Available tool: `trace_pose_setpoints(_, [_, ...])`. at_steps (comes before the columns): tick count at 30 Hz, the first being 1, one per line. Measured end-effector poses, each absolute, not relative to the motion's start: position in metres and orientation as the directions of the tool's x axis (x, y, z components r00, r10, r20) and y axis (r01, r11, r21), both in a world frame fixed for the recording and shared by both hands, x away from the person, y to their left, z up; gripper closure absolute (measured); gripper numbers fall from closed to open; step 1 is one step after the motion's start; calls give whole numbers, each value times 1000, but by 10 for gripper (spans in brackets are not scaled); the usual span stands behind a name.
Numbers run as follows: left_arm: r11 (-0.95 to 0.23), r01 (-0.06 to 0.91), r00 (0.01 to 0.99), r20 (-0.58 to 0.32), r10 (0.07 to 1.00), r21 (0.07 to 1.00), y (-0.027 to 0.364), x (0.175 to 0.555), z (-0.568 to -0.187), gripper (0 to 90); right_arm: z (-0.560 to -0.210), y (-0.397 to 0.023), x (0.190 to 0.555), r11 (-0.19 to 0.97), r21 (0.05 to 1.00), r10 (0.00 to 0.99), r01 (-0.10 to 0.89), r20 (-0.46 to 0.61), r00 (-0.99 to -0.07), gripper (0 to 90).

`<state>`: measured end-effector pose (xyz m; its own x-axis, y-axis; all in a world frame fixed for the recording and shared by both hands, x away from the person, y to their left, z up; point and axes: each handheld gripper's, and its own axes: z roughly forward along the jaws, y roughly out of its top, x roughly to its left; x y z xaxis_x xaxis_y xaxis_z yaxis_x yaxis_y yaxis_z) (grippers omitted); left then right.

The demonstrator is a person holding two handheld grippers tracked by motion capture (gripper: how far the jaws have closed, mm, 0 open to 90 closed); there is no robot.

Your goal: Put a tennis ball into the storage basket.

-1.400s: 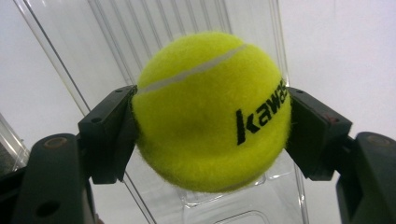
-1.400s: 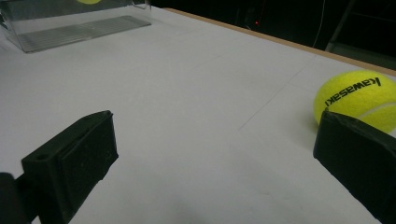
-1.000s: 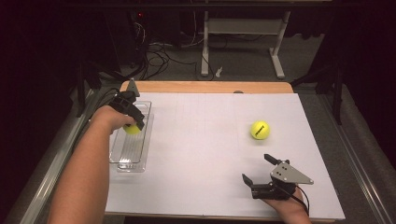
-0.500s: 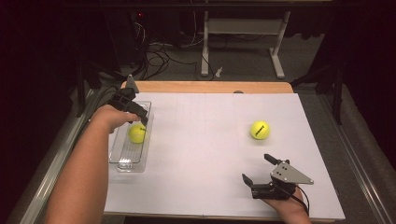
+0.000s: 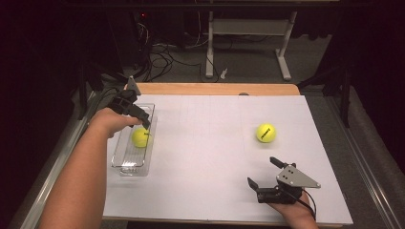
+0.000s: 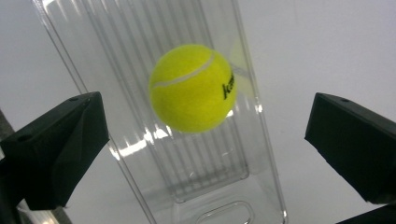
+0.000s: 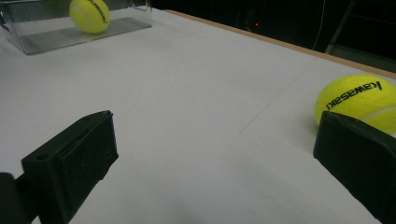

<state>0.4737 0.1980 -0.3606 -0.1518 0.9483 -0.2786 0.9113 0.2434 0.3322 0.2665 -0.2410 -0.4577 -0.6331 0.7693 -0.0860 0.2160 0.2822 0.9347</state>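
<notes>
A yellow tennis ball [image 5: 140, 137] [image 6: 194, 88] [image 7: 89, 15] lies inside a clear plastic tray [image 5: 123, 160] [image 6: 224, 196] [image 7: 56, 39] at the table's left. My left gripper [image 5: 138, 114] [image 6: 205, 144] hangs open just above that ball, its jaws wide apart and empty. A second tennis ball [image 5: 266, 133] [image 7: 357, 100] rests on the white table top at the right. My right gripper [image 5: 261, 172] [image 7: 219, 158] is open near the front edge, a short way in front of this ball, holding nothing.
The white sheet [image 5: 210, 143] covers the table, with a wooden strip [image 5: 215, 88] along its far edge. Beyond the table stand a white desk frame [image 5: 248, 43] and cables [image 5: 162, 57] on the dark floor.
My left gripper has let go of the ball and lifted up and back from the tray. The ball now lies in the tray. The right gripper has stayed still.
</notes>
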Motion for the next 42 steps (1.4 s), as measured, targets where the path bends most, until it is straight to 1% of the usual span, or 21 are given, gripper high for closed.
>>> trace_pose_setpoints(3, [233,910,-140,-276,951,342,196,470,-359,7,-458,-241,267,287,933,769,216,-90,-633,4])
trace_pose_setpoints(4, [238,907,-132,-302,944,348,193,466,-357,7,-458,-241,267,287,933,769,215,-90,-633,4])
trace_pose_setpoints(16, [170,918,-65,-288,955,358,174,443,-357,7,-457,-240,266,291,934,768,207,-99,-633,4])
trace_pose_setpoints(22, [150,919,-30,-313,949,365,163,431,-356,6,-457,-240,266,297,933,765,204,-104,-635,4])
trace_pose_setpoints(25, [135,917,-15,-305,952,376,157,425,-356,7,-457,-240,266,296,933,766,206,-103,-635,4])
trace_pose_setpoints(30, [73,917,50,-296,954,392,144,409,-354,7,-456,-239,265,298,933,765,202,-107,-636,4])
trace_pose_setpoints(33, [81,908,68,-334,940,411,138,401,-351,7,-456,-239,264,299,933,765,199,-109,-635,4])
trace_pose_setpoints(42, [49,897,130,-367,921,440,129,372,-355,8,-455,-239,263,304,932,765,196,-116,-633,4])
